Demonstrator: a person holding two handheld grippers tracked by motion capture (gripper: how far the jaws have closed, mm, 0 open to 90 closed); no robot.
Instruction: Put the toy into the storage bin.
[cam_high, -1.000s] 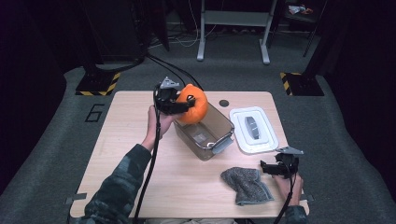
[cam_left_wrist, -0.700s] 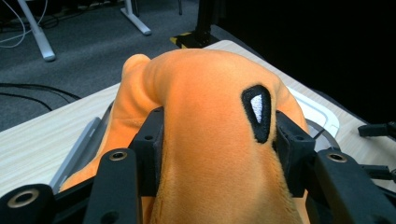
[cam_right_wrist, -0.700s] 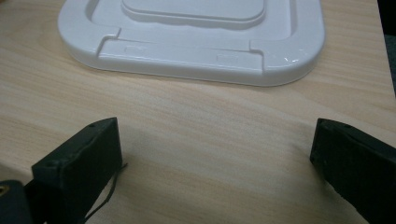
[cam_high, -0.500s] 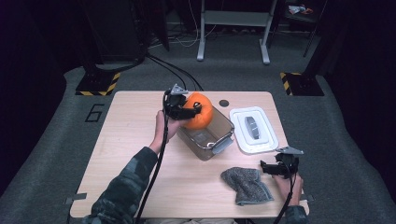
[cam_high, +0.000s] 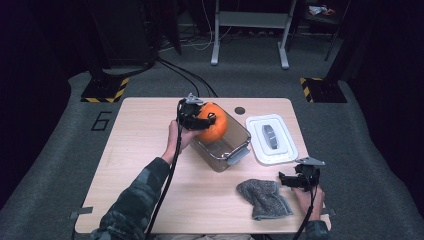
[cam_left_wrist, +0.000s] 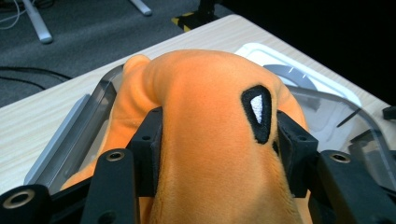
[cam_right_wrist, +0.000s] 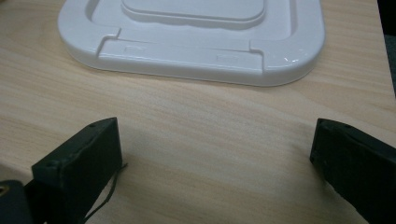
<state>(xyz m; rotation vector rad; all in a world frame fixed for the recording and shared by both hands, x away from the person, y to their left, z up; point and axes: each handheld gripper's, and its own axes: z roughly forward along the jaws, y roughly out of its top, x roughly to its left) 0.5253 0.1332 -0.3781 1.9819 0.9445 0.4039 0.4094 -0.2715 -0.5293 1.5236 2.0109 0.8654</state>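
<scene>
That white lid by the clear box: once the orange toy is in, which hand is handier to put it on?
Probably the right. The right gripper rests open and empty near the white lid. The left gripper is clamped on the orange plush toy over the clear box.

Lighting: table (cam_high: 140, 150) brightly lit from overhead; surroundings dark. Shadows soft. High view slightly soft; close views sharp.
</scene>
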